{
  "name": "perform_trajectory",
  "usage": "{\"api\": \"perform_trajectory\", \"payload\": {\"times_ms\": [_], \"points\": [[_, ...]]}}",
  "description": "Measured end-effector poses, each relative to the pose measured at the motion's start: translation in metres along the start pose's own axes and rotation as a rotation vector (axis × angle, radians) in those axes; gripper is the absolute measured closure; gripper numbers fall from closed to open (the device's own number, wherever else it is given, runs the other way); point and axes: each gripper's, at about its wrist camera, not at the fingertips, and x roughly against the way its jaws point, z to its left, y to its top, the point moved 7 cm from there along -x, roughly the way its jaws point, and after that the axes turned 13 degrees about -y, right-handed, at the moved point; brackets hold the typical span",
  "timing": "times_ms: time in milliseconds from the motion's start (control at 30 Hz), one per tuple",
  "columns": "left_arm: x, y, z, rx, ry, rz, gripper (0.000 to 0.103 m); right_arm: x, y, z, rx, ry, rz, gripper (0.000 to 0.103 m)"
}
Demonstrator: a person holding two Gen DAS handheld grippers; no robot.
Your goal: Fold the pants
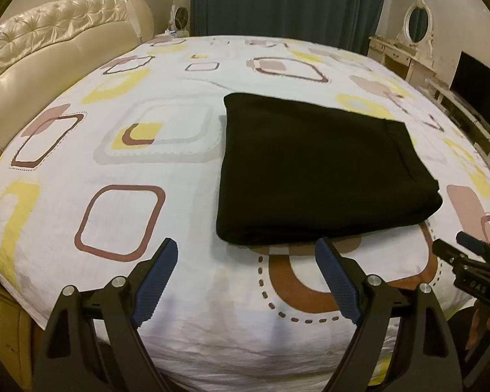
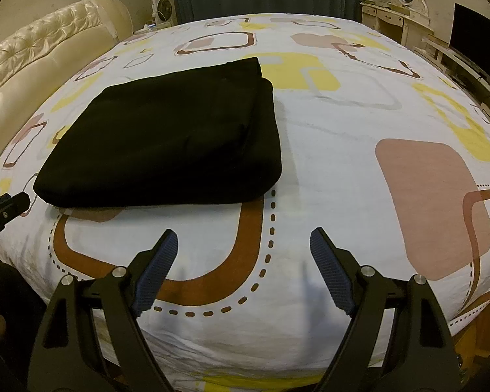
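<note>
Pants lie folded on bed sheet. Left gripper and right gripper hang wide, empty, near them. Headboard, curtain, dresser behind.

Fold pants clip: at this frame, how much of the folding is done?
Done: the black pants lie as a compact layered rectangle on the bedsheet. In hand: nothing; left gripper and right gripper are open, short of the pants. Left: apparently nothing.

Only one bit of writing showed. At the lower right of the left wrist view, small pale marks sat on the right gripper. They were too blurry to read.
</note>
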Motion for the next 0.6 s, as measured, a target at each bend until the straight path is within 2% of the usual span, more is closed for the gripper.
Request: {"api": "perform_trajectory", "payload": {"times_ms": [600], "points": [[0.0002, 0.0002, -0.0017, -0.025, 0.036, -0.006, 0.018, -0.0016, -0.0013, 0.0016, 0.011, 0.007, 0.005, 0.02]]}}
